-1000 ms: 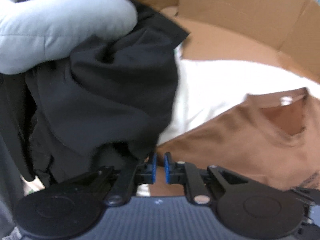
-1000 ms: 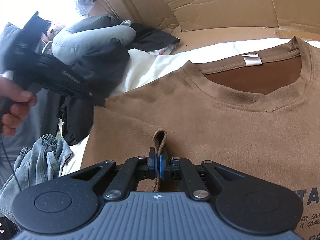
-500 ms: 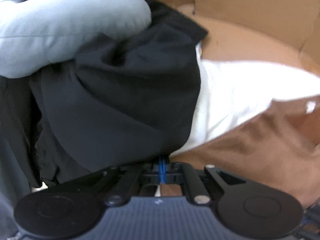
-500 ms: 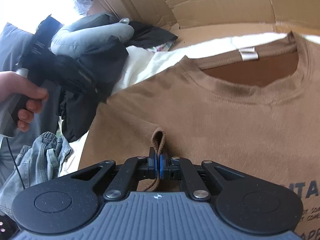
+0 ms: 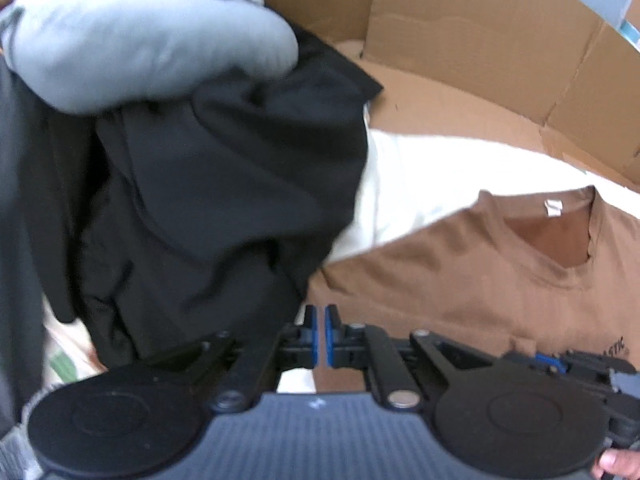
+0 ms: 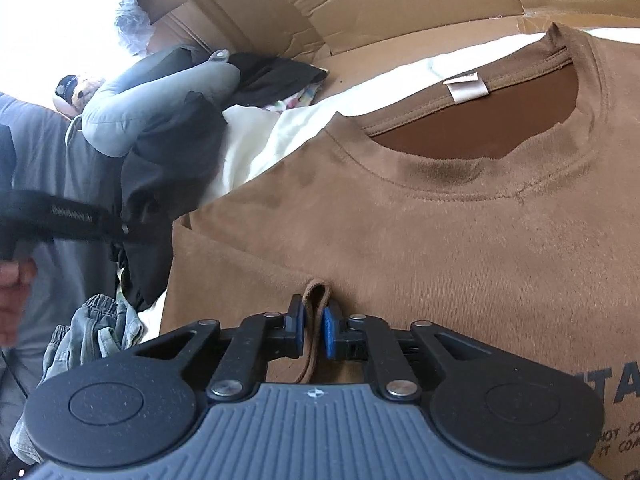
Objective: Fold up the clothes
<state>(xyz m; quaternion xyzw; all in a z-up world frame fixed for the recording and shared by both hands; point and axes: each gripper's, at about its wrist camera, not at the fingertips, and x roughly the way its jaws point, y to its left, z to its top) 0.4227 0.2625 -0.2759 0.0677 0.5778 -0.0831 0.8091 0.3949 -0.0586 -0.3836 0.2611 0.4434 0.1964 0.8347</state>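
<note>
A brown T-shirt (image 5: 460,280) (image 6: 400,240) lies flat, chest up, with its neck label (image 6: 466,90) at the far side. My right gripper (image 6: 315,328) is shut on a small upright fold of the shirt's near part. My left gripper (image 5: 320,332) sits at the shirt's left edge, its blue pads a narrow slit apart with brown cloth showing between them. In the right wrist view a hand (image 6: 12,288) holds the left gripper's black frame (image 6: 72,220) at the far left, and its tips are lost against dark cloth.
A heap of black garments (image 5: 220,200) and a grey padded piece (image 5: 140,40) crowd the shirt's left side. White cloth (image 6: 272,140) lies under the shirt. Cardboard walls (image 5: 460,40) rise behind. Crumpled jeans (image 6: 92,328) lie at the near left.
The left jaws went from apart to nearly together at the shirt's edge, and that view swung so more shirt shows. The right pads have eased slightly around the fold.
</note>
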